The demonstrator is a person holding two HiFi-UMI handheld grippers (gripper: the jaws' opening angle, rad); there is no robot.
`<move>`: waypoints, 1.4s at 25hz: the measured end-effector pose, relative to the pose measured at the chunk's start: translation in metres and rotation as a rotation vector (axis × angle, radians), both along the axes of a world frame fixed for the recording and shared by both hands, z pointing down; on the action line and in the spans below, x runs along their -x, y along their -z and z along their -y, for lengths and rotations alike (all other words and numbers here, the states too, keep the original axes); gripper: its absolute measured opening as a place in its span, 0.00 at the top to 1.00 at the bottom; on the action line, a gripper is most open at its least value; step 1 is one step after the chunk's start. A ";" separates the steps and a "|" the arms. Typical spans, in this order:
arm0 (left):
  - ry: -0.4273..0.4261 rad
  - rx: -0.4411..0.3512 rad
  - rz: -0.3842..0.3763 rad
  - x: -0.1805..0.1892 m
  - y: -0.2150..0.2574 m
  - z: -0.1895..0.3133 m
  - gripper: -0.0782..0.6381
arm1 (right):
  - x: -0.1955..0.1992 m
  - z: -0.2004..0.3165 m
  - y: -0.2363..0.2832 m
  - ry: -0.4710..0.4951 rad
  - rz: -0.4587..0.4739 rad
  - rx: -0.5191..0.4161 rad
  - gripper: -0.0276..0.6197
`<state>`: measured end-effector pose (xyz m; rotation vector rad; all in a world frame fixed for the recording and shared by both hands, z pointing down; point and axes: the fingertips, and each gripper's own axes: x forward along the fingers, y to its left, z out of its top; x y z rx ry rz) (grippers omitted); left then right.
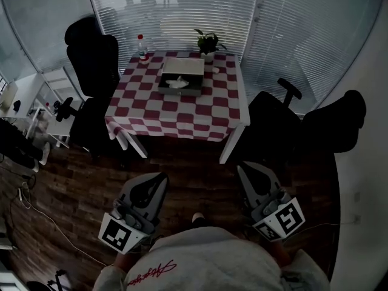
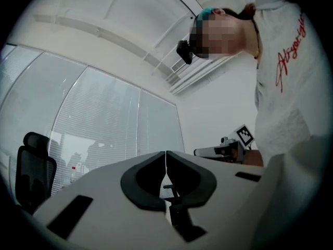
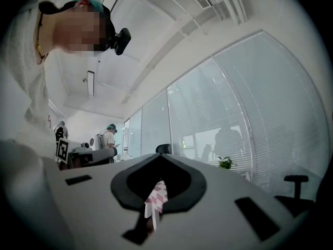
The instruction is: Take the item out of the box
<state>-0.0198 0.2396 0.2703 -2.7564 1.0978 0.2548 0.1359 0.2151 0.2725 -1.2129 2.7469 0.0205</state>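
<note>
Tablecloth in red and white checks covers the table [image 1: 176, 111] across the room. On its far half sits the open grey box [image 1: 179, 92]. Left gripper [image 1: 162, 176] and right gripper [image 1: 241, 165] hang by the person's waist, well apart from the table, both clenched on nothing. Inside the box lies the white item [image 1: 177, 83]. It looks crumpled, like tissue or cloth: probably light, soft and easily torn, best pinched at a raised fold near its middle.
</note>
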 end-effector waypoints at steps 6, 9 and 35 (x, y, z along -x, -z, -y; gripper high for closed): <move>0.021 0.008 -0.025 -0.008 -0.002 0.033 0.87 | -0.008 0.034 -0.003 0.026 -0.013 0.005 0.95; 0.017 0.000 -0.031 -0.017 -0.002 0.046 0.87 | -0.010 0.048 -0.001 0.039 -0.002 -0.002 0.95; -0.013 -0.005 -0.015 -0.002 0.005 0.059 0.87 | 0.013 0.055 0.001 0.041 0.015 0.006 0.95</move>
